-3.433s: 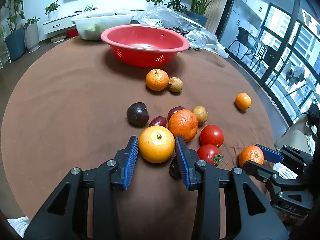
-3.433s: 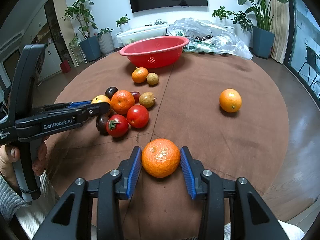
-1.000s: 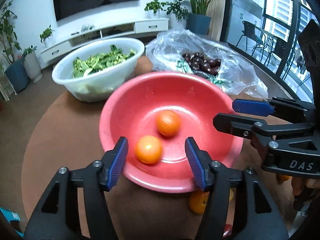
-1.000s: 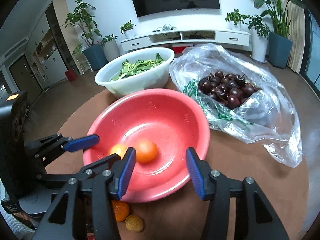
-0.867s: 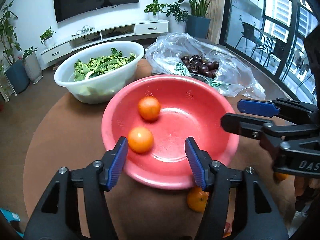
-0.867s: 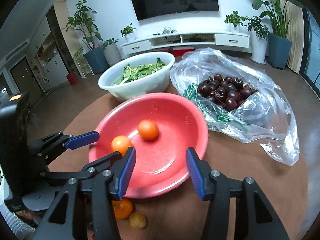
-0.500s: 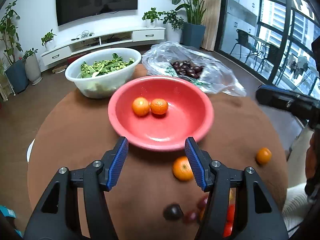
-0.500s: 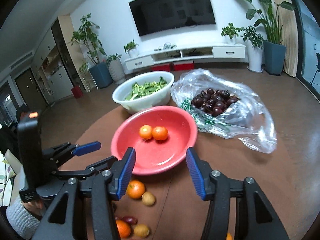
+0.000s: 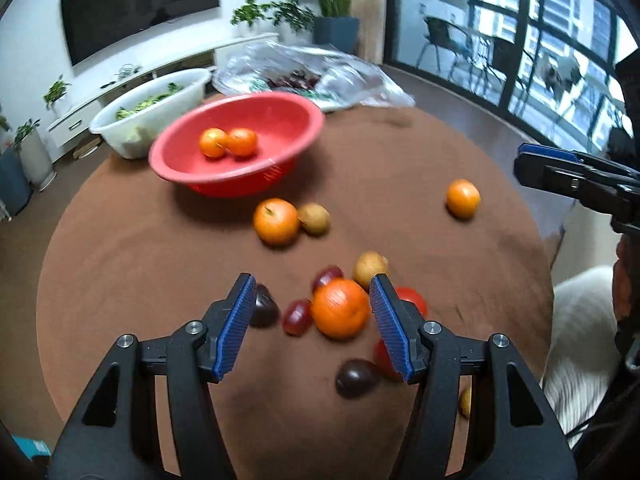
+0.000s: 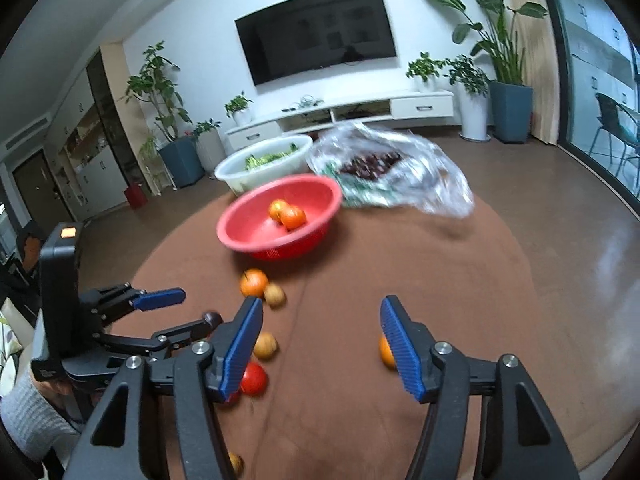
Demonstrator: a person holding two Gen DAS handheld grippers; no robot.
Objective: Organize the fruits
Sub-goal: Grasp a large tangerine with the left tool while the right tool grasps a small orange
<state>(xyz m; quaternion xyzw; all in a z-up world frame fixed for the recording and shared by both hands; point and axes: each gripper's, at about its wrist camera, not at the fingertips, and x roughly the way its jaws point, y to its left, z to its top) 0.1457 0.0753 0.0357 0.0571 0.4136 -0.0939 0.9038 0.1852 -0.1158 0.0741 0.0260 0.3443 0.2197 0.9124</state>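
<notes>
Now both tongs empty: left gripper (image 9: 312,320) gapes above scattered fruit, right gripper (image 10: 320,344) jaws opening. Red bowl (image 9: 280,168) holds two oranges (image 9: 228,143).

Two oranges (image 9: 228,142) lay in one red bowl (image 9: 240,168). Three more oranges (image 9: 276,222) sat on the table (image 9: 120,248), with one white bowl (image 9: 148,114) and one plastic bag (image 9: 320,76).
</notes>
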